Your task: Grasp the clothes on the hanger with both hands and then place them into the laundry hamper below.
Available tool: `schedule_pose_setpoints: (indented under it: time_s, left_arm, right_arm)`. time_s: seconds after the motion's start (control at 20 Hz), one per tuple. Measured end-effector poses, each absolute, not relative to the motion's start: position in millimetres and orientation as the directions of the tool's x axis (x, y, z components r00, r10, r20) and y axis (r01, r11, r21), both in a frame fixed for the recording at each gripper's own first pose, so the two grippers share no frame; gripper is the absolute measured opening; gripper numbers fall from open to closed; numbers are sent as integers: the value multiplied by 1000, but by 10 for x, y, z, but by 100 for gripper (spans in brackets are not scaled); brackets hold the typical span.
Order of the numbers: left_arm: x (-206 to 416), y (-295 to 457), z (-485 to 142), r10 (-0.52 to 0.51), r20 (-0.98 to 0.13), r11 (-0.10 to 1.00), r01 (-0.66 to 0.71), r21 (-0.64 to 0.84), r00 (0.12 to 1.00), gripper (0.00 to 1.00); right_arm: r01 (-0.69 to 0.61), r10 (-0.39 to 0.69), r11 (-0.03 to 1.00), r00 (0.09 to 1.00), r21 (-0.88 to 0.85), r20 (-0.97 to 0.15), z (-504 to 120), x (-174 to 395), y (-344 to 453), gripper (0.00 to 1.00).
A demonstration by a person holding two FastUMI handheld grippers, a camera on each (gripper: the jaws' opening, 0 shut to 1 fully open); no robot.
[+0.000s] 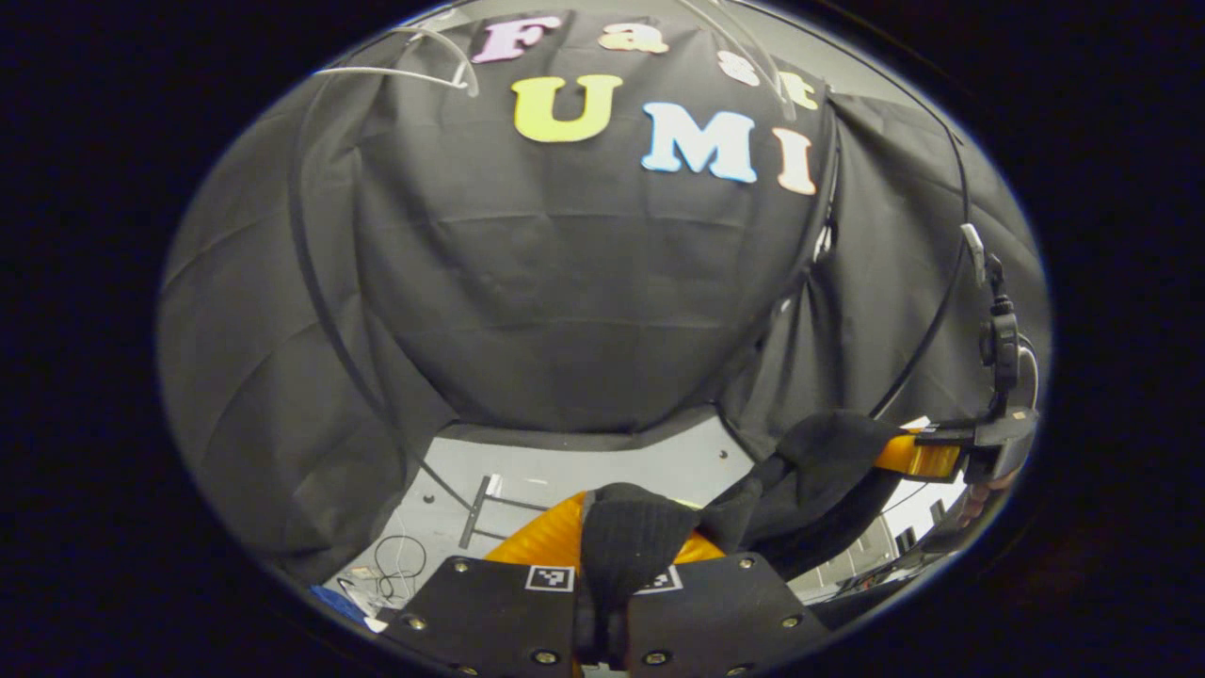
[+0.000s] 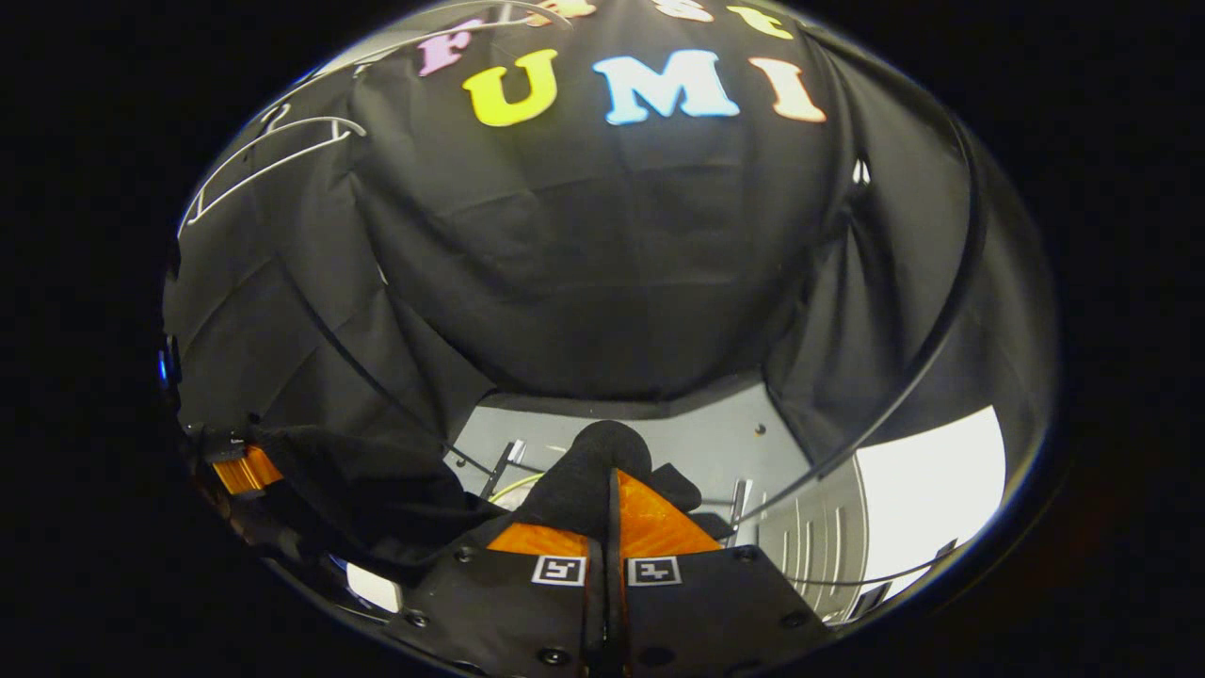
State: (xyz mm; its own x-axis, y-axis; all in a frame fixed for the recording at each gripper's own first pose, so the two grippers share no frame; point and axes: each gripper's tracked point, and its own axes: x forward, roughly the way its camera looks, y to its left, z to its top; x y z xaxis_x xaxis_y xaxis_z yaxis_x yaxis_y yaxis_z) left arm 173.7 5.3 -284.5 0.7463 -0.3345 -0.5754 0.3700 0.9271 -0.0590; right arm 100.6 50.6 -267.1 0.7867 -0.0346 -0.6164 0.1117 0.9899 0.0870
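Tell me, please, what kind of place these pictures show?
Probably a staged recording booth, not a real laundry room: black cloth walls hang all around, bare white hangers hang above, and both handheld grippers, left and right, pinch a black garment stretched between them.

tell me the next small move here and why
Probably lower both grippers together toward the hamper. The left gripper and right gripper each pinch the dark garment, which spans between them, clear of the empty white hanger above. The hamper itself isn't clearly visible.
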Motion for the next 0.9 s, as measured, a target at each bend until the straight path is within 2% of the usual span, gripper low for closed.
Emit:
schedule_pose_setpoints:
  time_s: [0.4,0.6,0.65,0.7,0.8,0.85,0.9]
  left_arm:
    - [1962,-174,-3566,-365,-663,881,472,-20,654,7]
    - [2071,-120,-3958,-342,-706,879,476,-8,620,8]
    - [2061,-103,-4036,-342,-713,881,474,-15,612,8]
    - [2049,-103,-4077,-345,-718,881,472,-26,604,8]
    - [2021,-70,-4113,-341,-726,886,462,-37,597,8]
    - [2001,-43,-4121,-339,-728,889,456,-41,596,8]
    - [2007,-28,-4140,-335,-731,891,452,-40,594,11]
  right_arm:
    - [225,-68,967,674,117,-736,-3381,821,591,4]
    - [226,-68,969,625,98,-777,-3581,744,655,4]
    - [222,-67,971,617,92,-784,-3593,737,664,0]
    - [219,-64,972,610,90,-790,-3614,743,678,4]
    - [214,-51,972,599,98,-799,-3694,780,721,3]
    - [211,-49,973,597,98,-801,-3697,772,720,6]
    - [203,-34,973,594,108,-804,-3676,779,743,6]
